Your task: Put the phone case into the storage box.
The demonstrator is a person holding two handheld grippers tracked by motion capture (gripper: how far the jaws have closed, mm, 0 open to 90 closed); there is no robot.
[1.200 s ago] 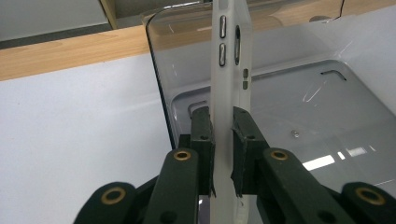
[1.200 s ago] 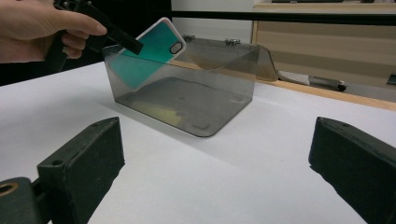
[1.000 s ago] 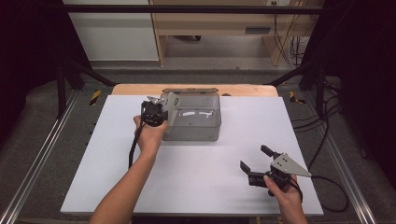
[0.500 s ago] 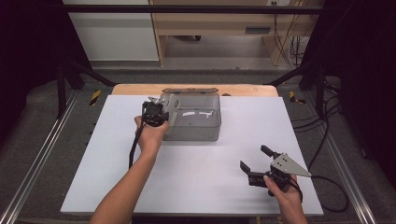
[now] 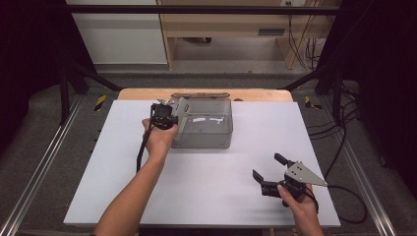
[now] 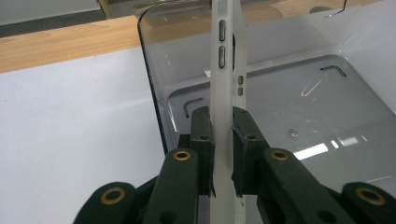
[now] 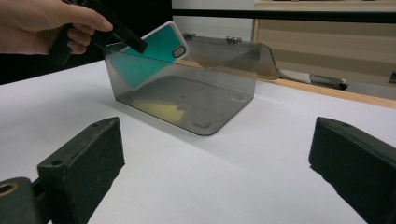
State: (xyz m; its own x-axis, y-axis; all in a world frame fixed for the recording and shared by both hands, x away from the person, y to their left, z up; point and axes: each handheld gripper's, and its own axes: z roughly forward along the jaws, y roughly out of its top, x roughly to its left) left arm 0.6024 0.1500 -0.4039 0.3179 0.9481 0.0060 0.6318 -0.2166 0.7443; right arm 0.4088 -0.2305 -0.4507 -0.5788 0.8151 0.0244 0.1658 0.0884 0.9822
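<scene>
I am pinching the phone [image 6: 223, 93] edge-on in my left gripper [image 6: 223, 154], tilted over the clear bin [image 5: 204, 123]; slipping (thin grip) risks dropping it. My right gripper [image 5: 269, 166] is gaping, idle.

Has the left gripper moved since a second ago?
No. The left gripper sits at the same spot against the left wall of the clear box, shut on the phone case, as in the earlier high views.

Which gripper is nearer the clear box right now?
Left. The left gripper is at the clear box's left rim, clamping a phone case tilted over it. The right gripper sits apart on the white table, jaws open.
</scene>
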